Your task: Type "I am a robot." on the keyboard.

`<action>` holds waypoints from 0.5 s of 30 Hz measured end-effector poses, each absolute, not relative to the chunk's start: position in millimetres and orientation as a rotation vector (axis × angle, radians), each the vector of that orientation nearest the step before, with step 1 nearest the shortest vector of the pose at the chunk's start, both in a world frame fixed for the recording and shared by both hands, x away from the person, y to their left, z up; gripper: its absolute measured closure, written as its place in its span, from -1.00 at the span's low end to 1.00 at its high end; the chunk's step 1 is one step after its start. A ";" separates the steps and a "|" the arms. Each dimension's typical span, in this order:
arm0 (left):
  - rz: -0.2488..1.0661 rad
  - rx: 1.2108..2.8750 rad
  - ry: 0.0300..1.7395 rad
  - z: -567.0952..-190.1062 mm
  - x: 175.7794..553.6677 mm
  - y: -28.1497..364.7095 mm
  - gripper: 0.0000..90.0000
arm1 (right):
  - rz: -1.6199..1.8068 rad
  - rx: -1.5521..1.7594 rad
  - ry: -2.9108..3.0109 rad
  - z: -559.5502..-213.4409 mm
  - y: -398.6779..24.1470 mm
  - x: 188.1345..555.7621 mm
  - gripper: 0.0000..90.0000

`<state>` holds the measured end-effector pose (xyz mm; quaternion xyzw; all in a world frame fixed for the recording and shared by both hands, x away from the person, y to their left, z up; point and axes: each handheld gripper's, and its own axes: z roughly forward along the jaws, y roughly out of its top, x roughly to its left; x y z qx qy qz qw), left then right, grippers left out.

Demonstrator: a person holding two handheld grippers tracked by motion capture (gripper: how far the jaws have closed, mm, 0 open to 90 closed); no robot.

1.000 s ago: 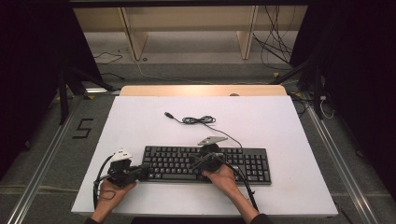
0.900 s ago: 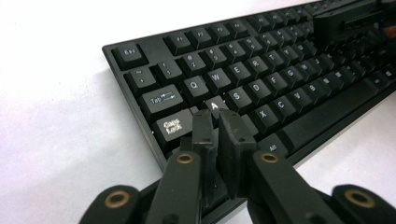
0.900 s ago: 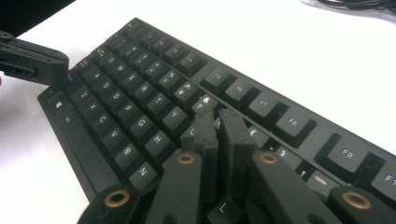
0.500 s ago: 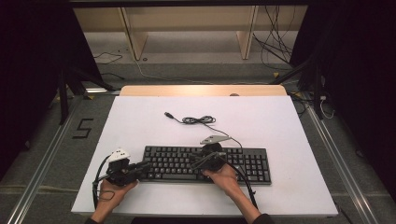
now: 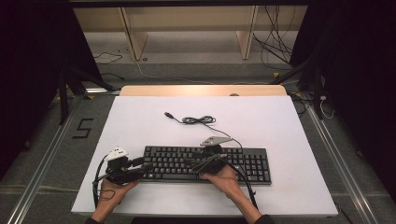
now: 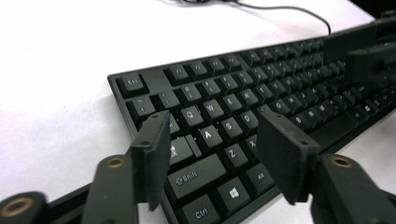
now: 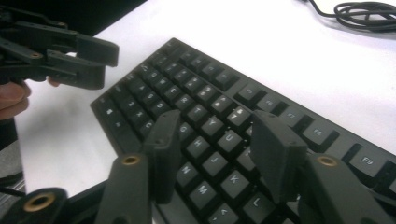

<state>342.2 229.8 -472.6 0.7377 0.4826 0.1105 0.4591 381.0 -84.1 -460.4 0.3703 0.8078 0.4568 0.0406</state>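
Black plastic keyboard, stiff and light: we are hovering both grippers over its keys, jaws just opening, gripping nothing; its edges suit holding.

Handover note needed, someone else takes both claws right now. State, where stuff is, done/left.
Left claw: jaws have just been opening, nothing between them, poised over the left end of the keyboard, above the Shift and Z keys.
Right claw: jaws have also just been opening, empty, over the middle letter keys.
The keyboard lies flat near the front edge of the white table; its cable sits loosely coiled behind it, plug end free.
Done: both claws appear to have let go of the keyboard.
Left: cannot tell from here; possibly the loose cable, so check before moving.
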 end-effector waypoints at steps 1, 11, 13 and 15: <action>0.277 1.802 1.185 -471.6 342.0 230.7 -0.05 | 1.404 1.131 2.474 -459.7 -83.9 380.1 0.16; 0.294 1.760 1.152 -469.3 340.8 230.4 -0.20 | 1.412 1.109 2.495 -457.6 -81.2 372.5 0.02; 0.293 1.755 1.148 -469.2 340.5 230.0 -0.21 | 1.413 1.102 2.501 -457.3 -80.6 370.7 0.01; 0.296 1.751 1.145 -468.9 340.5 229.7 -0.22 | 1.415 1.100 2.504 -457.5 -79.9 369.4 0.00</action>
